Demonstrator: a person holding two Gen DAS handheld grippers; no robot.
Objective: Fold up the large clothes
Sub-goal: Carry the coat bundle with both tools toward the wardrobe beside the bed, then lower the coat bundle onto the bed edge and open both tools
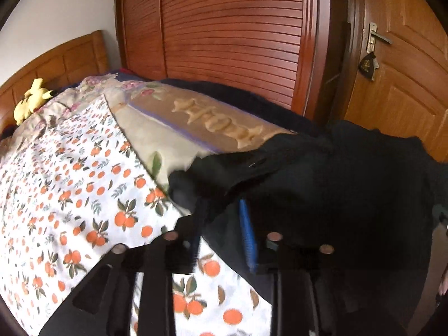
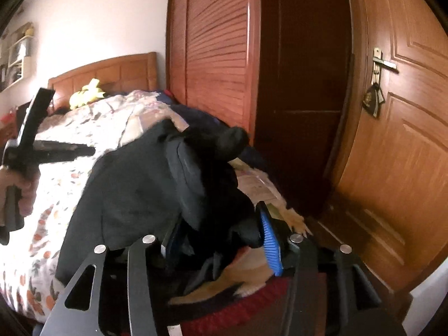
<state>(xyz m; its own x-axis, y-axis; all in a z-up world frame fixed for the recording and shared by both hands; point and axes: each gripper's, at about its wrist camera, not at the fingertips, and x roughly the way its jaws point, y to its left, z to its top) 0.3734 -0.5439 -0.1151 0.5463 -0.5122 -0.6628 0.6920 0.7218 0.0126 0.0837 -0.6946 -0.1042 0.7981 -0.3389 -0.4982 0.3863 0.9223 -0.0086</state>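
- Two grippers are working over a black garment (image 1: 322, 184) lying bunched on the bed (image 1: 70, 173), lower right in the left view.
- Left gripper (image 1: 224, 224) is sitting partly spread, dark cloth between its fingers; grip unclear.
- Right gripper (image 2: 218, 238) is standing partly spread, black fabric lying loose between blue pads (image 2: 270, 245).
- Yellow plush toy (image 1: 32, 102) is sitting upper left by the headboard (image 1: 64, 64).

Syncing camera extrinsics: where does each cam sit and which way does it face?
Left wrist: on the left gripper, looking down along its fingers at the black garment on the orange-print bedspread, wardrobe behind.
Right wrist: on the right gripper, facing the same garment; the left hand shows at the left edge.
Shared: garment, wardrobe, door, yellow plush toy.
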